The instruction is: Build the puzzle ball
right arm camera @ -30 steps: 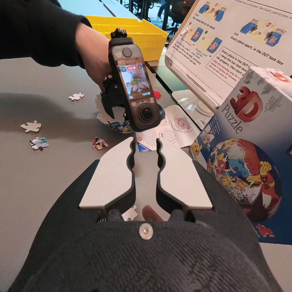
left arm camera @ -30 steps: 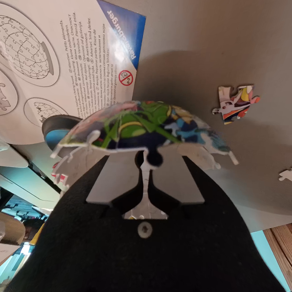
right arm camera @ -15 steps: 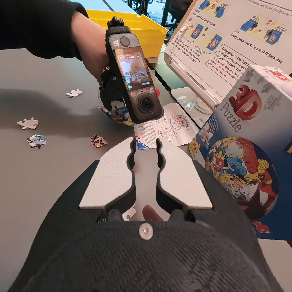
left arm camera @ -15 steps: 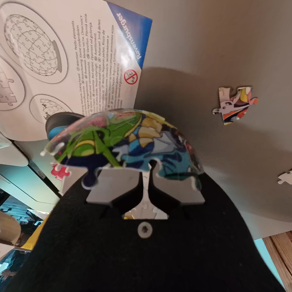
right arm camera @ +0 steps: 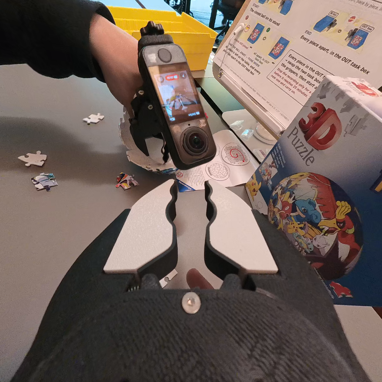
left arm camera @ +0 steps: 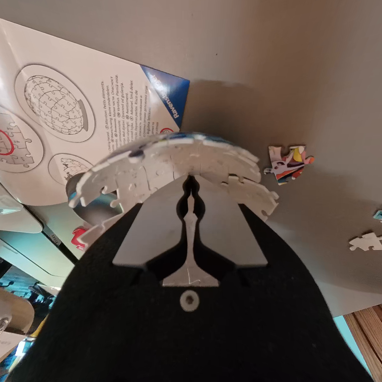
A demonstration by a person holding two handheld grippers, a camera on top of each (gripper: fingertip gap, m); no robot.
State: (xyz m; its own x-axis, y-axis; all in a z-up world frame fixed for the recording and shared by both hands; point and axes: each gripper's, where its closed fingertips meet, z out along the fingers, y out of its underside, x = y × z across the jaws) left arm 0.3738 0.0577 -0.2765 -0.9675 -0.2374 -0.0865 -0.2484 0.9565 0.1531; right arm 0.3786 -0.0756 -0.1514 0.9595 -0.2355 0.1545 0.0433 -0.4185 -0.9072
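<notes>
My left gripper is shut on the rim of the part-built puzzle ball shell, held above the grey table. The shell's white inner side faces the camera; its printed side shows only along the far edge. In the right wrist view the left gripper, with its camera and a hand, holds the shell ahead. My right gripper is open and empty, low over the table. Loose pieces lie nearby: a coloured one, a white one, and several to the left.
The folded instruction leaflet lies beside the dark ball stand. The puzzle box stands close on the right of my right gripper. An instruction board and a yellow bin are behind.
The left gripper has turned the shell over: its printed side faced the camera, now the white inside does. The right gripper has stayed open and nearly still.
</notes>
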